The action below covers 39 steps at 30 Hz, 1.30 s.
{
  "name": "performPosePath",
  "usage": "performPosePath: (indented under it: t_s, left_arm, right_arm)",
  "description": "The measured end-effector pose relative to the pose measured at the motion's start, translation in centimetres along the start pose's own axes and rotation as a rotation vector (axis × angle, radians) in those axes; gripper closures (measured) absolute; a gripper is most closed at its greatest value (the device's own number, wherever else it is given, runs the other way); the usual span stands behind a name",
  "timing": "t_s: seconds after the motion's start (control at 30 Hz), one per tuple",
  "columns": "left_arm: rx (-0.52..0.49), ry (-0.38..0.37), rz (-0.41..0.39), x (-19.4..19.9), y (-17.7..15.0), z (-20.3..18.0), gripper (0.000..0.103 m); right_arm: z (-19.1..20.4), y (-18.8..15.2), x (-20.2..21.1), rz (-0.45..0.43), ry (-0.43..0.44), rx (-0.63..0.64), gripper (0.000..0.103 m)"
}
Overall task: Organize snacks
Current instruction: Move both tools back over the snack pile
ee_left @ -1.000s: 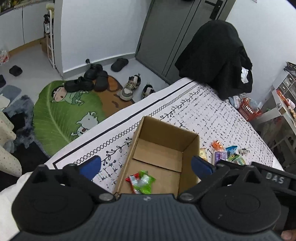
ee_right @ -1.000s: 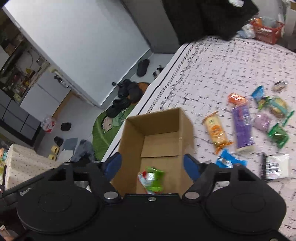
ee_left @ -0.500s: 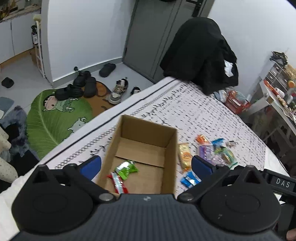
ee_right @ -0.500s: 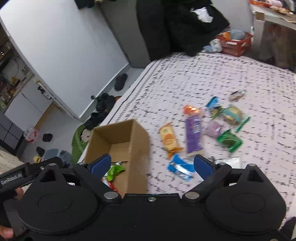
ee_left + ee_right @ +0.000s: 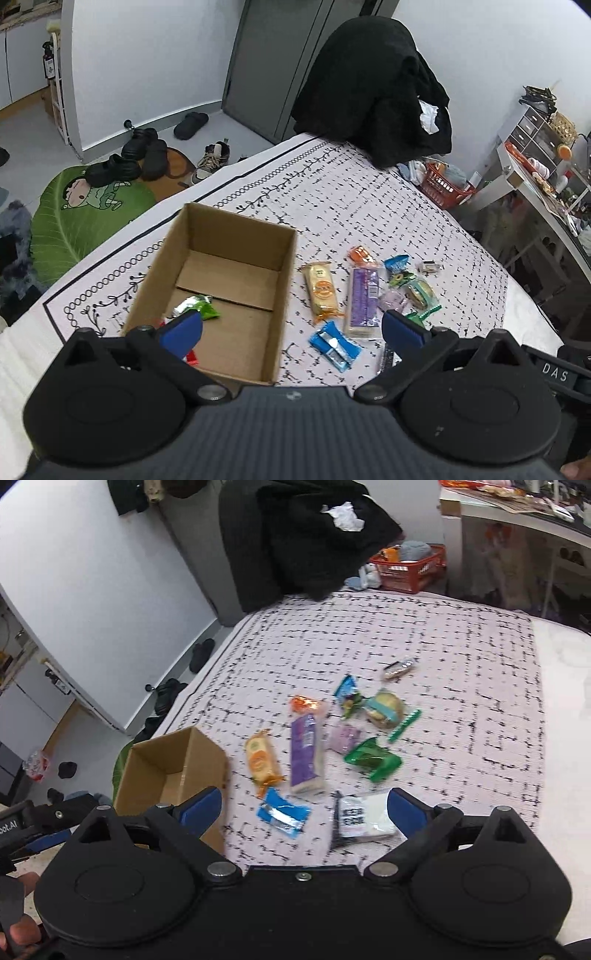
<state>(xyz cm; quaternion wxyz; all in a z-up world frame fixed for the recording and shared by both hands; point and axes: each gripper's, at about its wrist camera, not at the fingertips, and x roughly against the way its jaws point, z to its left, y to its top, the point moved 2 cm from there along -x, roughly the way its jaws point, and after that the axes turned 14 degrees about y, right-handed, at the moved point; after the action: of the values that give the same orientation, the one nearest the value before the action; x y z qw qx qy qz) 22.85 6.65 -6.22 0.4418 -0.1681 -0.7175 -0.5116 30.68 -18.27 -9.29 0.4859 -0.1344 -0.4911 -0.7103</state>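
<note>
An open cardboard box (image 5: 284,295) (image 5: 207,760) stands on the patterned cloth and holds a green packet (image 5: 199,307) and a red one, partly hidden. To its right lie loose snacks: an orange biscuit pack (image 5: 322,290) (image 5: 260,761), a long purple pack (image 5: 364,295) (image 5: 306,753), a blue wrapper (image 5: 334,344) (image 5: 283,814), a green packet (image 5: 372,758) and a white packet (image 5: 365,815). My left gripper (image 5: 291,328) is open above the box's near right corner. My right gripper (image 5: 306,806) is open and empty over the blue wrapper and white packet.
A black coat (image 5: 373,92) hangs at the table's far end. A red basket (image 5: 410,568) sits behind it, shelves and a desk (image 5: 535,177) to the right. Shoes and a green leaf mat (image 5: 85,214) lie on the floor left. A hand (image 5: 18,923) grips the left tool.
Both grippers have swung right, away from the box and toward the loose snacks. The right gripper's view now centres on the snack pile. Both stay open and empty.
</note>
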Motion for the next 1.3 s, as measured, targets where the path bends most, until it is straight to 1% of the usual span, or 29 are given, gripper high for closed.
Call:
performPosePath:
  t_s: [0.07, 0.23, 0.4, 0.6, 0.8, 0.97, 1.3]
  left_arm:
    - [0.002, 0.014, -0.011, 0.1, -0.2, -0.7, 0.0]
    - [-0.001, 0.001, -0.012, -0.1, -0.8, -2.3, 0.001]
    - [-0.01, -0.006, -0.002, -0.8, -1.5, -3.9, 0.001]
    - [-0.014, 0.01, 0.004, -1.7, -2.4, -5.8, 0.004]
    - [-0.015, 0.023, 0.019, -3.2, -3.2, -7.7, 0.015]
    - [-0.03, 0.039, 0.053, -5.1, -4.0, -9.0, 0.031]
    - [-0.036, 0.084, 0.132, -9.7, -5.1, -10.7, 0.035]
  right_arm:
    - [-0.7, -0.1, 0.3, 0.003, 0.003, -0.012, 0.006]
    - [-2.7, -0.4, 0.6, 0.008, 0.008, -0.033, 0.006]
    - [-4.3, -0.8, 0.3, 0.026, 0.012, -0.042, 0.006]
    - [-5.7, -1.1, -0.7, 0.043, 0.023, -0.042, 0.006]
    - [-7.1, -1.6, -2.1, 0.049, 0.043, -0.041, 0.007]
    - [-8.3, -2.1, -3.6, 0.069, 0.054, -0.055, 0.008]
    - [-10.2, -2.0, -6.9, 0.126, 0.067, -0.115, 0.01]
